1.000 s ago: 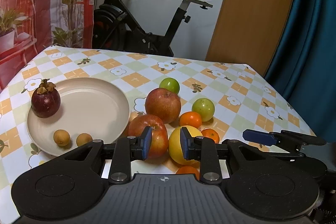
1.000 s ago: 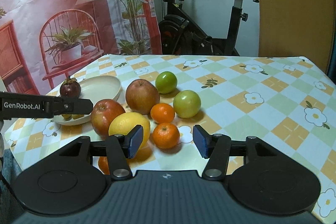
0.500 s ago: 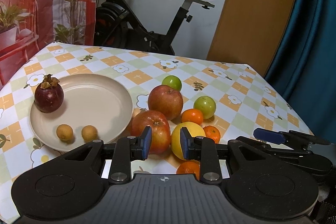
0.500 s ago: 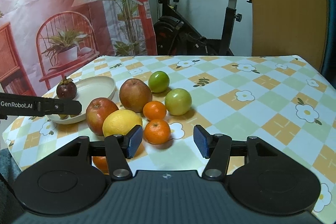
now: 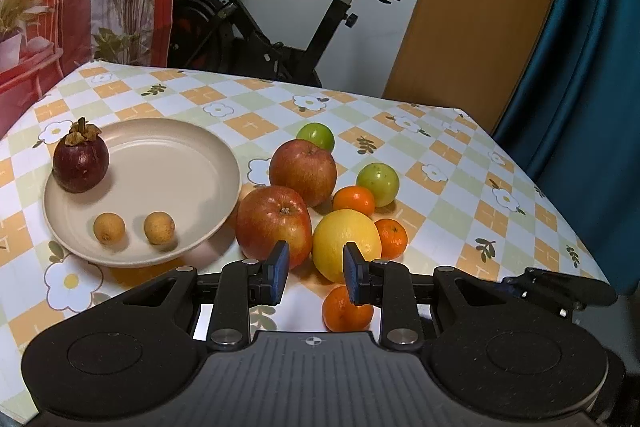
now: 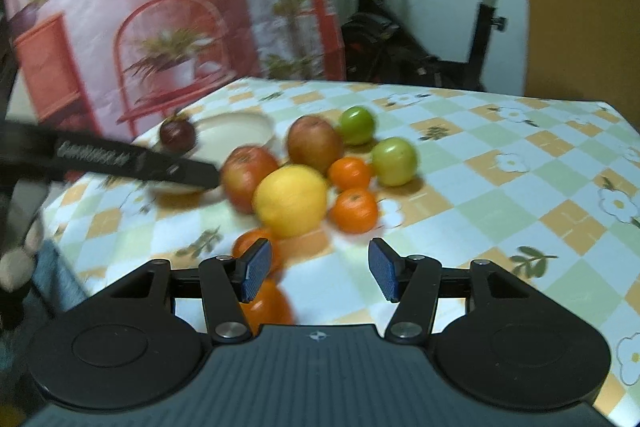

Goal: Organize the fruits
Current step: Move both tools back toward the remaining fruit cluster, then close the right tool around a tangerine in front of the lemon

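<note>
A beige plate [image 5: 168, 163] on the left holds a dark mangosteen [image 5: 80, 159] and two longans [image 5: 109, 227]. To its right lies a cluster: two red apples [image 5: 276, 223], a yellow citrus [image 5: 346, 241], three tangerines [image 5: 354, 199] and two green fruits [image 5: 378, 179]. My left gripper [image 5: 316, 273] hovers before the apple and citrus, jaws drawn close with nothing between. My right gripper [image 6: 320, 269] is open and empty, short of the citrus [image 6: 290, 199] and a tangerine [image 6: 355, 209]. Another tangerine [image 6: 268, 303] sits behind its left finger.
The table wears a checked flower cloth [image 5: 440, 195] and ends near both grippers and at the right. An exercise bike [image 5: 256, 15] and a blue curtain [image 5: 580, 67] stand beyond it. The left gripper's finger [image 6: 120, 163] crosses the right wrist view.
The right wrist view has blurred and the fruit has slid right and up in it, so that gripper swung a little left. The left gripper and the fruit have stayed put.
</note>
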`<state>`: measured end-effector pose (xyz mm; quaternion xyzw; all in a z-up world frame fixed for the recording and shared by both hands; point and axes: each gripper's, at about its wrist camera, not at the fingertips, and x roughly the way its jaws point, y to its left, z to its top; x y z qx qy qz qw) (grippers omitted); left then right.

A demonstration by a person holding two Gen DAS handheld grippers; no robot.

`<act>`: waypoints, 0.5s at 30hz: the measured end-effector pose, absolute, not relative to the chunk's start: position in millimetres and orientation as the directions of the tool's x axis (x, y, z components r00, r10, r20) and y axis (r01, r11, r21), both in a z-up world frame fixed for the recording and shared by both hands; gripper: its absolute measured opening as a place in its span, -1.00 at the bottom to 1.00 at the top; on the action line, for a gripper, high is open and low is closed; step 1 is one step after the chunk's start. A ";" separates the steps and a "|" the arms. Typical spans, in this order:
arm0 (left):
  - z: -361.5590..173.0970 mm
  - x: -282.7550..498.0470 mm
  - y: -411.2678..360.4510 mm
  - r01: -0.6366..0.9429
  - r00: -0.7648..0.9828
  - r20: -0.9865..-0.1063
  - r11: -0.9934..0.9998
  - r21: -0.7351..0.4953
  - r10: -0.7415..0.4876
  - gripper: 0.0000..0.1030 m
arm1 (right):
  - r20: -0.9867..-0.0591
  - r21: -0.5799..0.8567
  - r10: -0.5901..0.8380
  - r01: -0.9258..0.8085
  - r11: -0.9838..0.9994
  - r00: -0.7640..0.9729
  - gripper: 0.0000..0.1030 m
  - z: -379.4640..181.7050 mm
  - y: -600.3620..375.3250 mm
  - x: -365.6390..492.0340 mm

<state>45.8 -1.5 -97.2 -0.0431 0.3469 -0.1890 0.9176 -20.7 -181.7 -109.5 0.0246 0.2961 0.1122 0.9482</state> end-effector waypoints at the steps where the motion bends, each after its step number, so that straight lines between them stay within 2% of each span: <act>1: -96.8 45.8 -1.6 0.318 0.686 -0.622 0.925 -0.210 -0.377 -0.40 | -0.561 0.104 0.235 -0.214 0.971 0.793 0.11 -110.5 -176.8 -21.0; 11: -100.6 43.0 -5.2 0.342 0.646 -0.643 0.909 -0.238 -0.412 -0.40 | -0.618 0.096 0.309 -0.320 0.942 0.723 0.11 -123.0 -157.7 -19.1; 15: -104.2 40.9 -12.2 0.381 0.610 -0.654 0.889 -0.254 -0.448 -0.40 | -0.653 0.092 0.311 -0.335 0.938 0.690 0.02 -129.2 -154.6 -18.1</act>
